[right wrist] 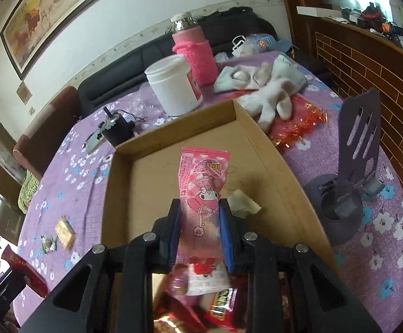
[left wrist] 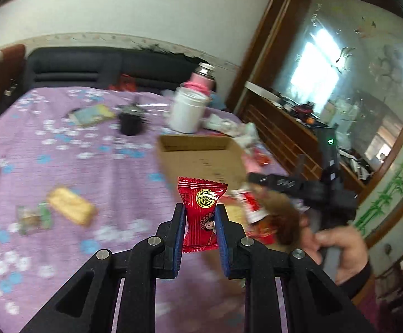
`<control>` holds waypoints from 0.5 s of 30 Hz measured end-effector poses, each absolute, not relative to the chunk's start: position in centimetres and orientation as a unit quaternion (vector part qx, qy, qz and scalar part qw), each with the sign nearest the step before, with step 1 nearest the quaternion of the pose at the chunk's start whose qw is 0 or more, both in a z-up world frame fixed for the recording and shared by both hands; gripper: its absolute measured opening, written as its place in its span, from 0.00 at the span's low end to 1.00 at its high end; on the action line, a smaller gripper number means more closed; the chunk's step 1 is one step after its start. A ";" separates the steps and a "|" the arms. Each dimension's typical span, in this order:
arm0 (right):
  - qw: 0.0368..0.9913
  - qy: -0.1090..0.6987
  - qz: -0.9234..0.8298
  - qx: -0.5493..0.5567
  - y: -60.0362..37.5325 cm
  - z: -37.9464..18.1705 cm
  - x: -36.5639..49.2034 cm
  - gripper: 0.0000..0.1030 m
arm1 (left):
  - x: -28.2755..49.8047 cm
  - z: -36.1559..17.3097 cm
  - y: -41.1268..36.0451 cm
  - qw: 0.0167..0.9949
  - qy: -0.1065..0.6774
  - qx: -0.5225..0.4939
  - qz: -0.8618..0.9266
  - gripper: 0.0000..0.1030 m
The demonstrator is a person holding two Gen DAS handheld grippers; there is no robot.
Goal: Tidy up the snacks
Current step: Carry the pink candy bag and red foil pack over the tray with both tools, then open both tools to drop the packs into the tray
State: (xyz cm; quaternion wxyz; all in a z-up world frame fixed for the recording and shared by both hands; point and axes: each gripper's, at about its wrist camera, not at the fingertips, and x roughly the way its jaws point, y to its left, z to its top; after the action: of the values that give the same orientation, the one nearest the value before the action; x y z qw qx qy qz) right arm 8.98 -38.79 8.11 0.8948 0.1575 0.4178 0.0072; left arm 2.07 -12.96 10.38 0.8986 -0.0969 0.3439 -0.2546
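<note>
Left gripper [left wrist: 200, 222] clamped on red candy [left wrist: 201, 216], held above tablecloth [left wrist: 62, 161], short of box [left wrist: 198, 161]. Right gripper [right wrist: 200, 233] clamped on pink packet [right wrist: 201, 183], over box interior, snacks piled at near end. Step judged: carrying snacks to box. Next: lower, part jaws, drop inside. Biscuit [left wrist: 70, 205] and green candy [left wrist: 33, 219] lie loose beyond.

right tongs [right wrist: 200, 216] pinching pink wrapper [right wrist: 201, 186], above cardboard box [right wrist: 270, 155]
</note>
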 end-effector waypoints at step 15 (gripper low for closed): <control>0.877 0.454 -0.007 0.158 -39.6 6.4 9.9 0.26 | 5.1 5.6 -24.8 0.860 0.412 -0.065 -0.295 0.20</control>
State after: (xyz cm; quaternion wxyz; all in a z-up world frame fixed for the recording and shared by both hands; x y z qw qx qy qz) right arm 9.86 -39.57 6.41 0.8770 0.1579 0.4538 -0.0073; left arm 5.09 -24.83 5.64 0.8596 -0.0649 0.4122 -0.2950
